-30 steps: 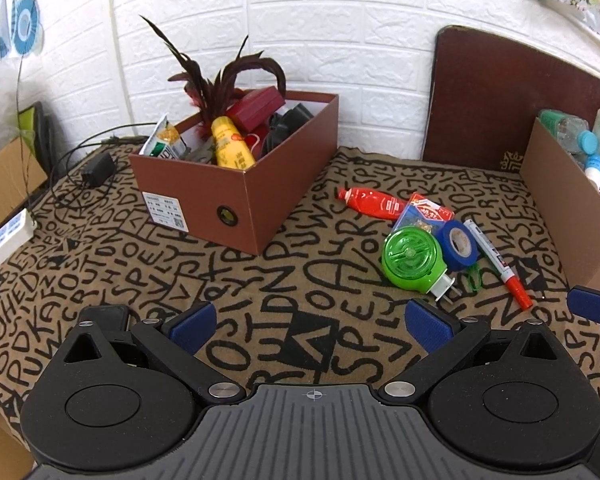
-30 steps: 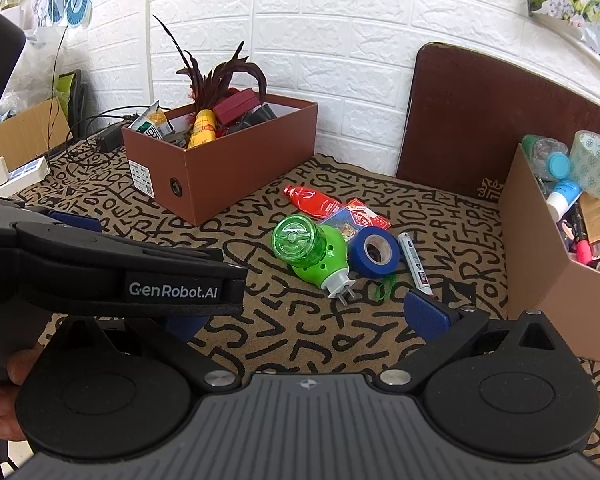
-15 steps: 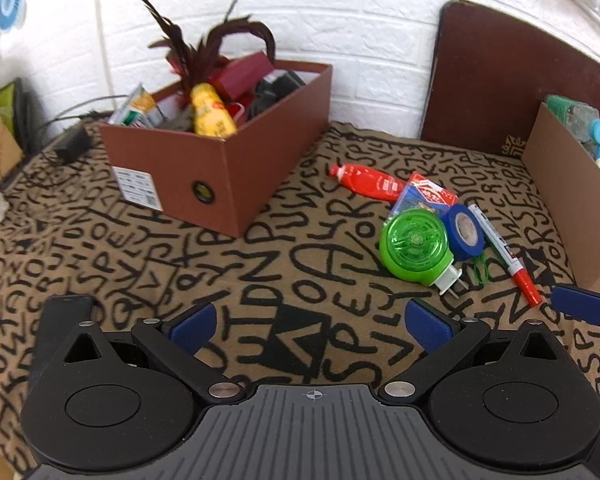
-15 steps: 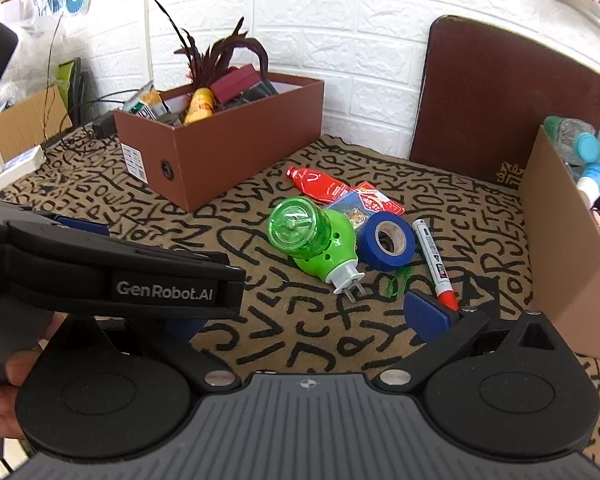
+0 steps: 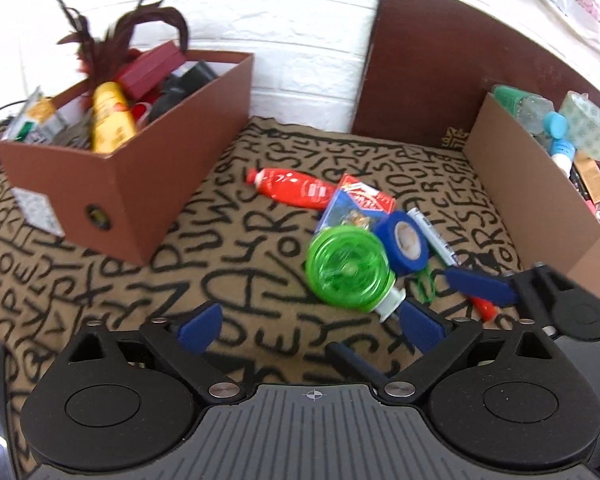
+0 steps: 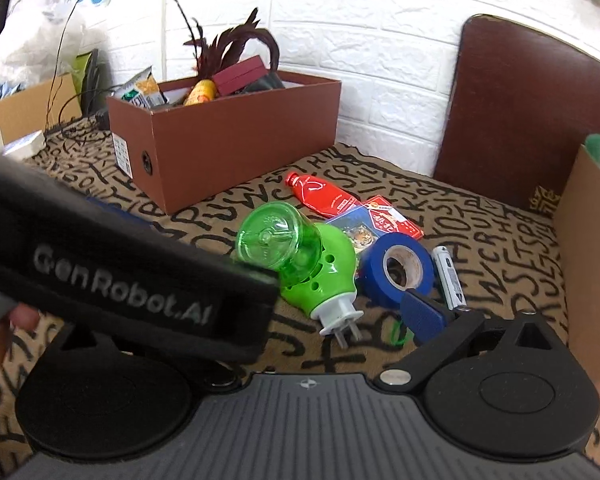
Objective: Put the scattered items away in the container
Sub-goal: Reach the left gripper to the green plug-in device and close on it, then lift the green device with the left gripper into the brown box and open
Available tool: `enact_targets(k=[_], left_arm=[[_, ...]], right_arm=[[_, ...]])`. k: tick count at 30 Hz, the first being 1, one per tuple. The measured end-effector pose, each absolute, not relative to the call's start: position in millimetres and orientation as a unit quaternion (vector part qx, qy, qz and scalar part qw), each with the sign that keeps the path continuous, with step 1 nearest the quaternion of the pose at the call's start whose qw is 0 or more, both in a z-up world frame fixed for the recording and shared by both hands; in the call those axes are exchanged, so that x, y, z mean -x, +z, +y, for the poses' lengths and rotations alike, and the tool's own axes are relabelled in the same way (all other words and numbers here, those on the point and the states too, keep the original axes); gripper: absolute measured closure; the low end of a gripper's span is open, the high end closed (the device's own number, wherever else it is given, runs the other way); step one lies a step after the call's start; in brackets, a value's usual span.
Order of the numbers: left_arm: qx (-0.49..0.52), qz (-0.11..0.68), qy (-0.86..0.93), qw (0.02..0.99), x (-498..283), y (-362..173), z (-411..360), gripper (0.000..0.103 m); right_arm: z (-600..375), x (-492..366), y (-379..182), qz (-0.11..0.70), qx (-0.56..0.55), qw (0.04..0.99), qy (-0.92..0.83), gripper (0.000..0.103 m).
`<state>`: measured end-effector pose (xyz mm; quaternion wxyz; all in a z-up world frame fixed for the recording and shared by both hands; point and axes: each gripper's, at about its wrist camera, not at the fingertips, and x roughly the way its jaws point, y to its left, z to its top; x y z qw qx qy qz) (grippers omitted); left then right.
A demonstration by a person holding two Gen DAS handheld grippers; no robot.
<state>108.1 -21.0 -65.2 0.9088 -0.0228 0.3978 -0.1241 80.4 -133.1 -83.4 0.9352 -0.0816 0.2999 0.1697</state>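
A green plug-in device (image 5: 350, 270) (image 6: 300, 256) lies on the lettered cloth with a blue tape roll (image 5: 406, 242) (image 6: 398, 270), a red tube (image 5: 290, 190) (image 6: 322, 196), a card packet (image 5: 358, 204) (image 6: 374, 220), a marker (image 5: 440, 242) (image 6: 450, 278) and a green loop (image 6: 400, 334). My left gripper (image 5: 310, 326) is open and empty, just short of the green device. My right gripper (image 6: 324, 316) is open; its right finger (image 6: 422, 316) is by the tape roll, its left finger is hidden behind the left gripper's body (image 6: 120, 280).
A brown box (image 5: 112, 184) (image 6: 220, 148) with feathers, a yellow bottle and other items stands at the back left. A cardboard box (image 5: 532, 196) (image 6: 588, 240) of bottles and tape is at the right. A dark board (image 5: 440, 76) leans on the wall.
Both grippers have moved forward and down toward the pile of items. The right gripper's finger now reaches the tape roll. Both stay open.
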Motion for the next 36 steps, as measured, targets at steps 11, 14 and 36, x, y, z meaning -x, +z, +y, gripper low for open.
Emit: enact_targets(k=[11, 14, 36], left_arm=[[0.054, 0.417, -0.160, 0.893, -141, -76, -29, 0.021], [0.058, 0.411, -0.155, 0.896, -146, -76, -32, 0.020], [0.075, 0.426, -0.178, 0.884, -153, -81, -27, 0.056]], right_arm=[[-139, -108, -105, 0.317, 0.073, 0.928, 0.185, 0.031], [-137, -112, -108, 0.316, 0.079, 0.926, 0.191, 0.038], [-133, -113, -102, 0.332, 0.055, 0.923, 0.186, 0.049]])
